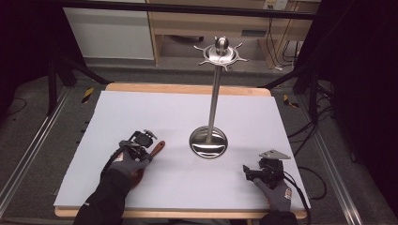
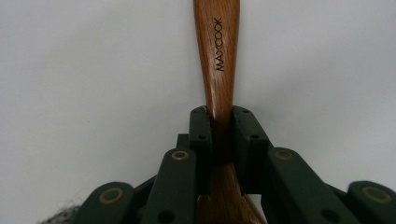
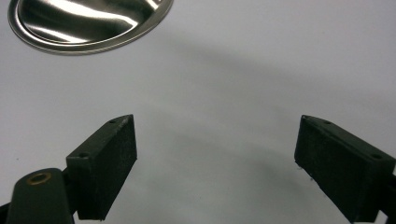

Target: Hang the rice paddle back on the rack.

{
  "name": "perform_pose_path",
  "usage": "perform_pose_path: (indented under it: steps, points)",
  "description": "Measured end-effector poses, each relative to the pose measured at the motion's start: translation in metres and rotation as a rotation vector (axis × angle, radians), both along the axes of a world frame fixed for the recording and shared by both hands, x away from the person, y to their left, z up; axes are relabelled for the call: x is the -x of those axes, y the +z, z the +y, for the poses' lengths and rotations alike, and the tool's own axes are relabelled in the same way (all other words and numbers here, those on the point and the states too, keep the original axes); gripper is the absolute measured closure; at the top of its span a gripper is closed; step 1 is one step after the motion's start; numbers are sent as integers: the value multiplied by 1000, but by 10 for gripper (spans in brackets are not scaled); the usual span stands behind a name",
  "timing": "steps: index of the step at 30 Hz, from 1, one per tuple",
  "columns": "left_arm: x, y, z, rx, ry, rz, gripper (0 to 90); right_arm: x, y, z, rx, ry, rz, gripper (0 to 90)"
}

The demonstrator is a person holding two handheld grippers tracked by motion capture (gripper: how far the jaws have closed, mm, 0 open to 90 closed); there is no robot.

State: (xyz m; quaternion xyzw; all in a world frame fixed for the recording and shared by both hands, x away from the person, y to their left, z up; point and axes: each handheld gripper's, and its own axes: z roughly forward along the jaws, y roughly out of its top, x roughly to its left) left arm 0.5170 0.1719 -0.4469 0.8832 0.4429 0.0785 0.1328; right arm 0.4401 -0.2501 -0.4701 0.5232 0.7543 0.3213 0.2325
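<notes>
Presently the left claw (image 2: pixel 219 135) is pinching a wooden spoon (image 2: pixel 218 56) across the narrow part of its handle, jaws pressed tight on either side of the wood, just short of the stamped lettering. In the high view the spoon (image 1: pixel 157 147) lies low over the white desk (image 1: pixel 155 112) to the left of the stand (image 1: pixel 215 93), its handle end pointing toward the stand's round base (image 1: pixel 208 143) and its bowl end hidden under the gloved left hand (image 1: pixel 129 164); whether the spoon touches the desk cannot be told. The spoon's long axis runs on a slant, near side to far side, toward the stand. The stand is upright, a steel pole with a ring of short hooks (image 1: pixel 220 54) at its top; nothing hangs from them and the base dish holds nothing. The right claw (image 3: pixel 215 158) is spread wide and holds nothing, hovering near the base (image 3: pixel 88 23), to its right. Judgement: the left hand is placed to carry the spoon to the stand; the hooks sit well above the spoon.
</notes>
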Motion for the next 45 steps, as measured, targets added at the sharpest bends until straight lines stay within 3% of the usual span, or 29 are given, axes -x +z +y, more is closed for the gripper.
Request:
perform_pose_path:
  steps: [16, 29, 35, 40, 45]
  points:
    - [8, 6, 4, 18, -21, -36, 786, 0, 0, -1, -3, -1, -2, 132]
    - [20, 20, 15, 70, -28, -79, 787, 0, 0, 0, -9, -7, 3, 131]
    - [26, 30, 22, 116, -24, -111, 786, 0, 0, 0, -8, -7, 3, 132]
    - [36, 39, 31, 202, -14, -174, 786, 0, 0, -1, -5, -8, 2, 132]
    - [44, 44, 37, 255, 2, -229, 786, 0, 0, -1, 1, -7, 1, 131]
